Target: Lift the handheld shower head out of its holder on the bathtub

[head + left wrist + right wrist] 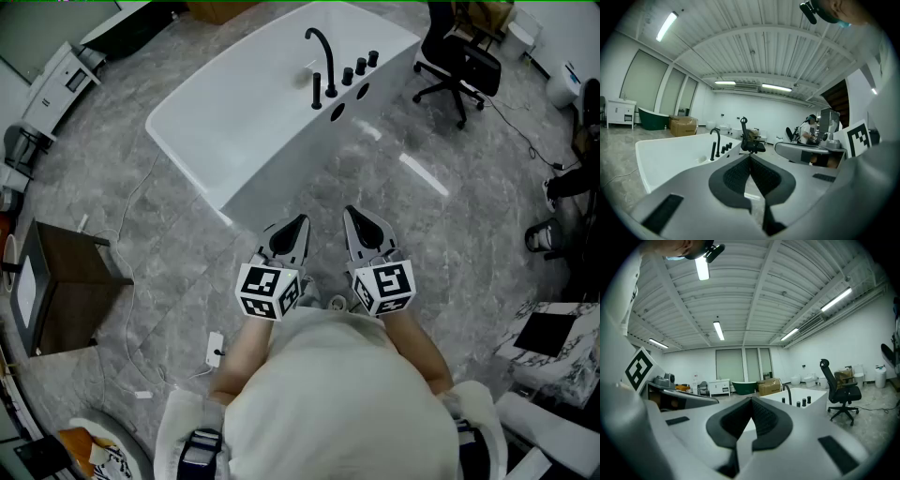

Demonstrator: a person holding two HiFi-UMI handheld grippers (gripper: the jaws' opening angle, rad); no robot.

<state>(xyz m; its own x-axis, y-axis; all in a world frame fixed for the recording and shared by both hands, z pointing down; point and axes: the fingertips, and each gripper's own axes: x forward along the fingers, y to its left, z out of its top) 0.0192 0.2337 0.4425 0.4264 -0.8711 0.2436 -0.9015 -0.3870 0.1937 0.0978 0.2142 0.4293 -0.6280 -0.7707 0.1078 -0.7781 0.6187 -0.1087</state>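
The white bathtub (234, 122) stands on the grey floor ahead of me. On its near rim are a black arched faucet (323, 52), a row of black knobs (361, 67) and the handheld shower head (317, 91), a slim black stick upright in its holder. My left gripper (300, 223) and right gripper (350, 214) are side by side close to my body, well short of the tub, both shut and empty. In the left gripper view the shower head (712, 152) stands beside the faucet (716, 137), far beyond the jaws (750, 157). The right gripper (751, 402) faces the tub (818, 401).
A black office chair (457, 58) stands right of the tub. A dark wooden side table (70, 286) is at the left, with a white power strip and cable (216, 349) on the floor near my feet. A marble-topped table (562, 361) is at the right.
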